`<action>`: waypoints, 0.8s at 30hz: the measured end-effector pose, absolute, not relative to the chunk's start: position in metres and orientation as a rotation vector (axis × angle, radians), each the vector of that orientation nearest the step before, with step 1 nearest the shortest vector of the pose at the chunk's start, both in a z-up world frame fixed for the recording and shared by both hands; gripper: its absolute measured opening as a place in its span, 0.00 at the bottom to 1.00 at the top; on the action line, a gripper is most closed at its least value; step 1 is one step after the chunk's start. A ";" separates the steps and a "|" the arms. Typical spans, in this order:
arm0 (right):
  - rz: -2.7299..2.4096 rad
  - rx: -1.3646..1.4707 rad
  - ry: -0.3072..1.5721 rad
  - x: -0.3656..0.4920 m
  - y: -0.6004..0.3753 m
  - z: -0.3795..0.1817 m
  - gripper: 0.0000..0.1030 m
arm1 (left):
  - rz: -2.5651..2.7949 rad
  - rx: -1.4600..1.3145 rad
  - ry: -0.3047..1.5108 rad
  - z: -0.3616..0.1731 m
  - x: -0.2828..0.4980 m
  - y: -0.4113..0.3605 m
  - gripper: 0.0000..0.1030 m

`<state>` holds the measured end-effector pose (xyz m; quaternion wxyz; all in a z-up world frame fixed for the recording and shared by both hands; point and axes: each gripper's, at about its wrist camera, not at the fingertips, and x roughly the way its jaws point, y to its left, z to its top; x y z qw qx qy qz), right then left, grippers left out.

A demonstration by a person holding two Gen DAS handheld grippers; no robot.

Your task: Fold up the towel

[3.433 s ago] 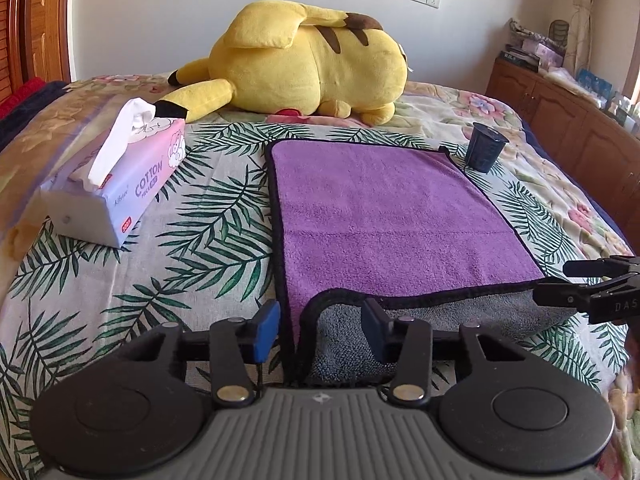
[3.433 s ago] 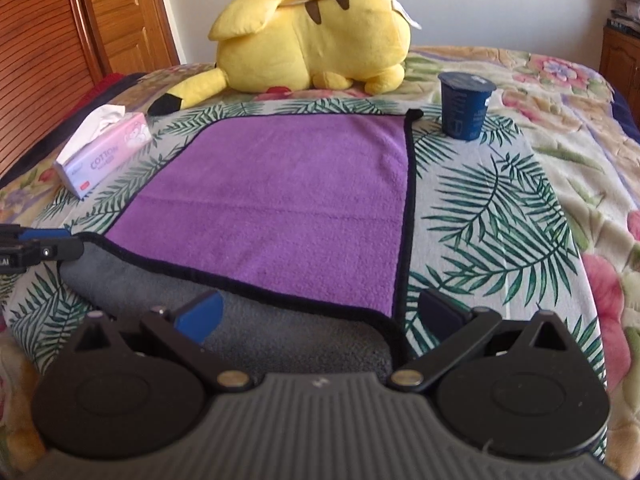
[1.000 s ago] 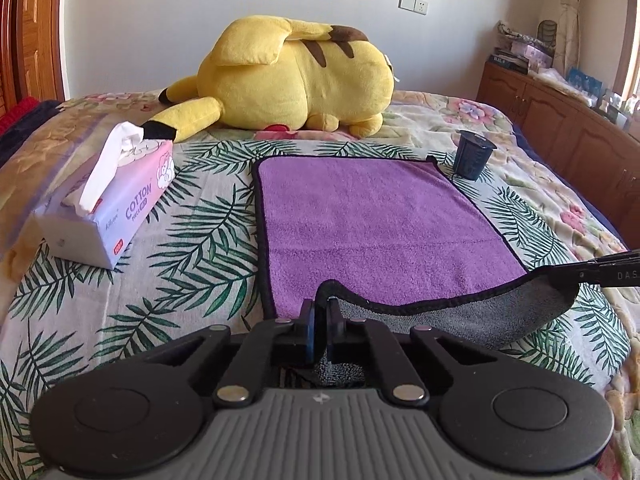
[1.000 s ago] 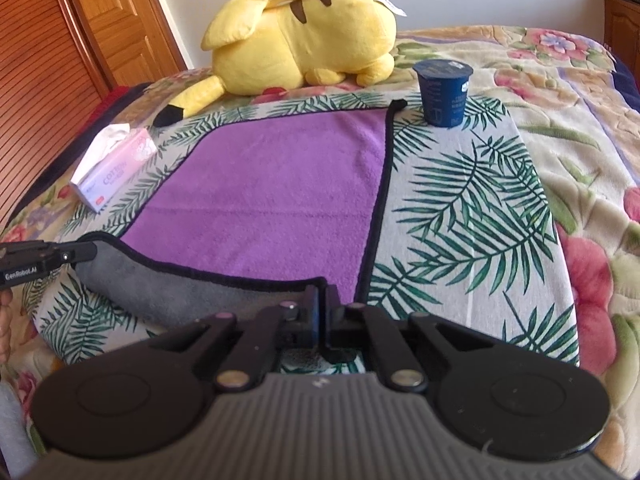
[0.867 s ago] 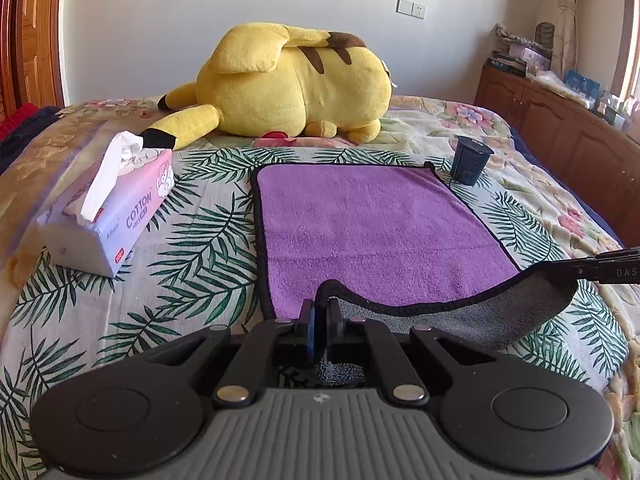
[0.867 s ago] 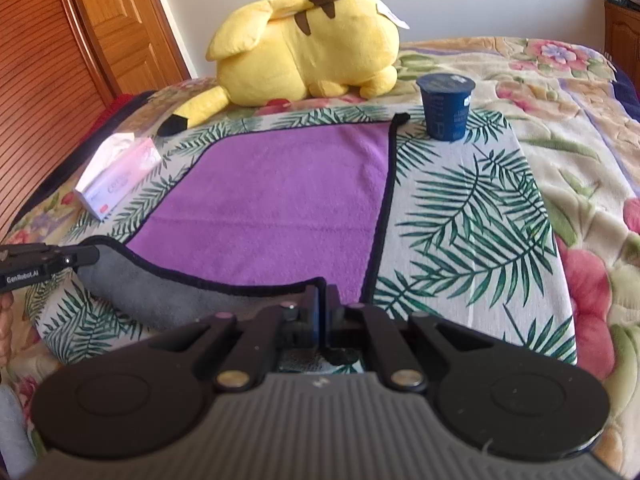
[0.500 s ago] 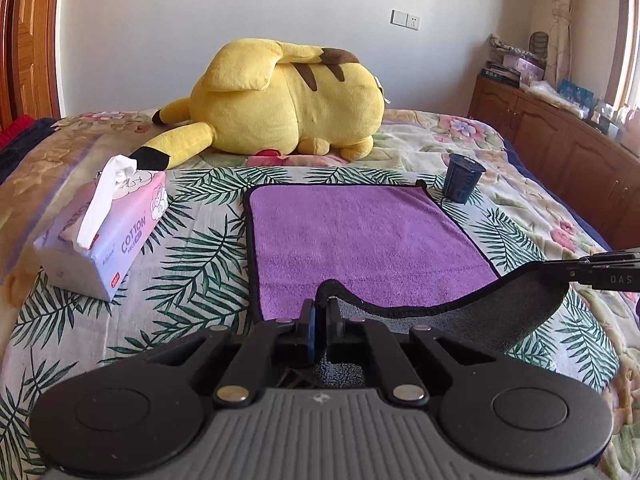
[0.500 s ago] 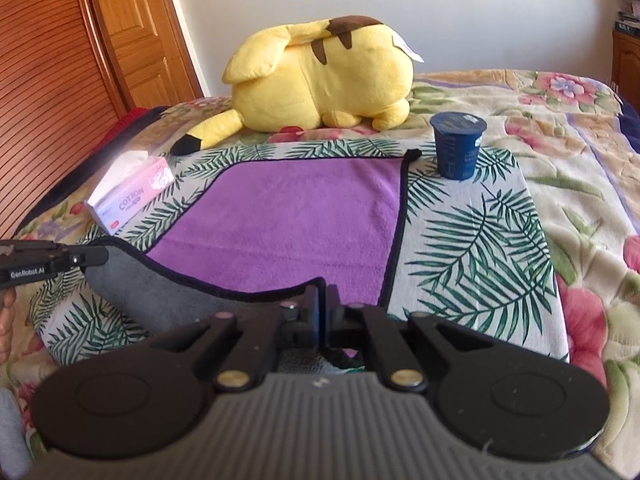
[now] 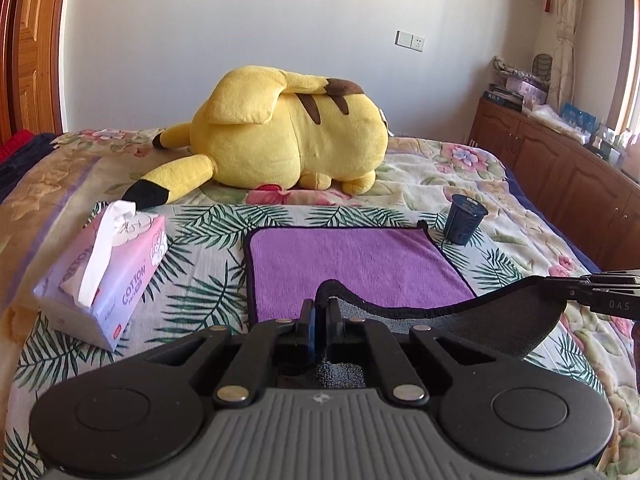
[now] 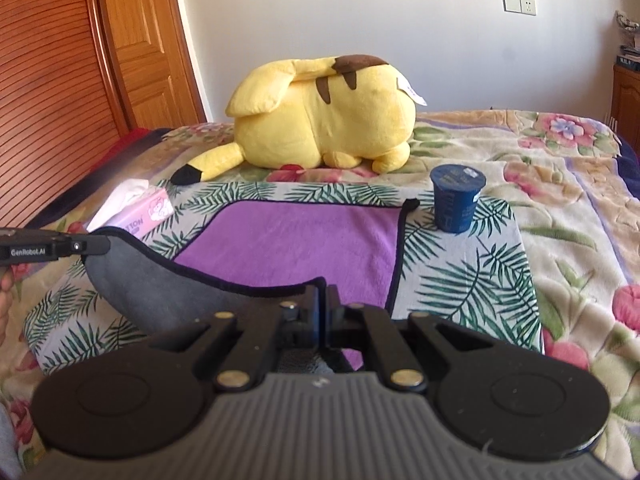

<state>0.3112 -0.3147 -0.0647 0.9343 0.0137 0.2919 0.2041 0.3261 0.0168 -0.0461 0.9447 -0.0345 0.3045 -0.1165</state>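
A purple towel (image 9: pixel 352 268) with a black hem and grey underside lies on the bed; it also shows in the right wrist view (image 10: pixel 296 240). My left gripper (image 9: pixel 320 312) is shut on the towel's near left corner. My right gripper (image 10: pixel 322 304) is shut on the near right corner. Both corners are lifted off the bed, and the near edge hangs between them as a sagging grey flap (image 9: pixel 500 320). The far half of the towel lies flat. Each gripper shows at the edge of the other's view, the right gripper (image 9: pixel 600 284) and the left gripper (image 10: pixel 56 246).
A yellow plush toy (image 9: pixel 280 136) lies beyond the towel. A pink tissue pack (image 9: pixel 104 272) sits to the left. A dark blue cup (image 9: pixel 464 218) stands by the towel's far right corner. Wooden cabinets (image 9: pixel 560 168) line the right, a wooden door (image 10: pixel 80 60) the left.
Both grippers closed on the near corners and have risen and moved forward, lifting the near edge higher; less purple shows ahead of the flap.
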 end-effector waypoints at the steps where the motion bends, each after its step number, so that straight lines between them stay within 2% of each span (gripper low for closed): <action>1: 0.414 0.028 0.594 0.313 -0.315 -0.063 0.04 | -0.237 -0.065 0.619 -0.043 0.328 0.016 0.00; 24: 0.404 -0.060 0.496 0.367 -0.308 -0.030 0.03 | -0.213 -0.005 0.584 -0.009 0.386 0.014 0.00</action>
